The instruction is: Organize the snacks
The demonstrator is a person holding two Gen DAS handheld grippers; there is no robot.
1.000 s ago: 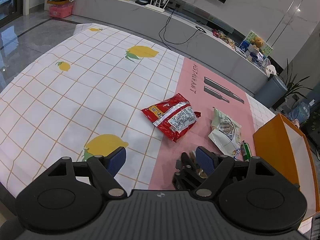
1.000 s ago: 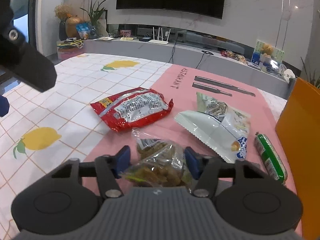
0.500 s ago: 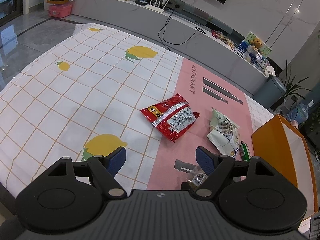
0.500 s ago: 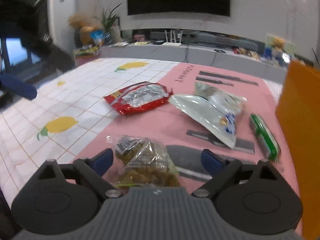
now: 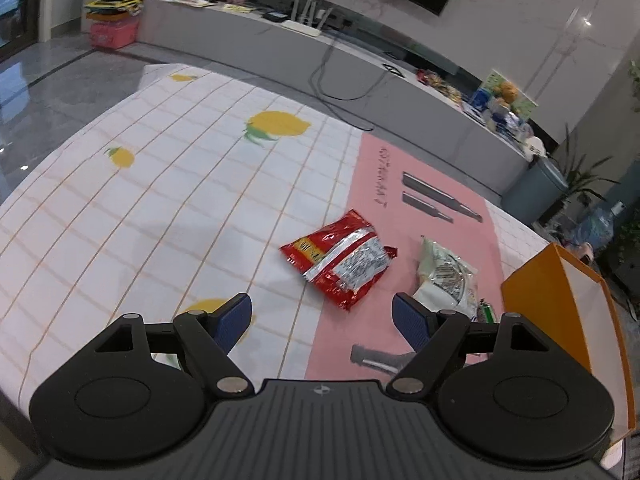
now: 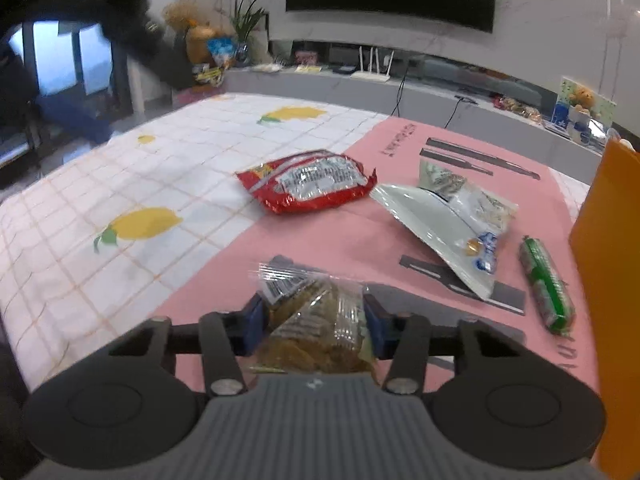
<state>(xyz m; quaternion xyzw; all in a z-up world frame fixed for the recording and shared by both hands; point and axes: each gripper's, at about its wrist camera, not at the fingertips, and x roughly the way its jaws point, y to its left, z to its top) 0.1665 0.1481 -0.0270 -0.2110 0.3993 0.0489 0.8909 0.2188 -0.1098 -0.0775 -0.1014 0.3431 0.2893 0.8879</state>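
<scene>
My right tool [image 6: 314, 320] has its jaws closing on a clear bag of brown snacks [image 6: 316, 328], the blue pads [image 6: 252, 322] already pressing in on both sides of it, low over the near edge of the pink mat [image 6: 320, 240]. The bag looks light, soft and crinkly; I judge it will crush if squeezed hard and could slide on its slick film, so the grip belongs across the full middle, where the pads sit now, not on the thin sealed end that sticks out ahead. My left tool [image 5: 322, 318] stands wide with nothing between its pads, angled down at the bench [image 5: 120, 220] with its lemon-print cloth.

Beyond the bag, a red packet [image 6: 306, 186] lies flat at the seam of cloth and mat, far and a little left. Just right of it a white and green pouch [image 6: 452, 216] lies slanted, close to the red packet. Further right a green sausage-shaped stick [image 6: 546, 284] lies near the orange box [image 6: 608, 280], which stands at the right edge and is, I take it, where the snacks go. The stick and the pouch lie between my bag and the box, so I would lift over them
</scene>
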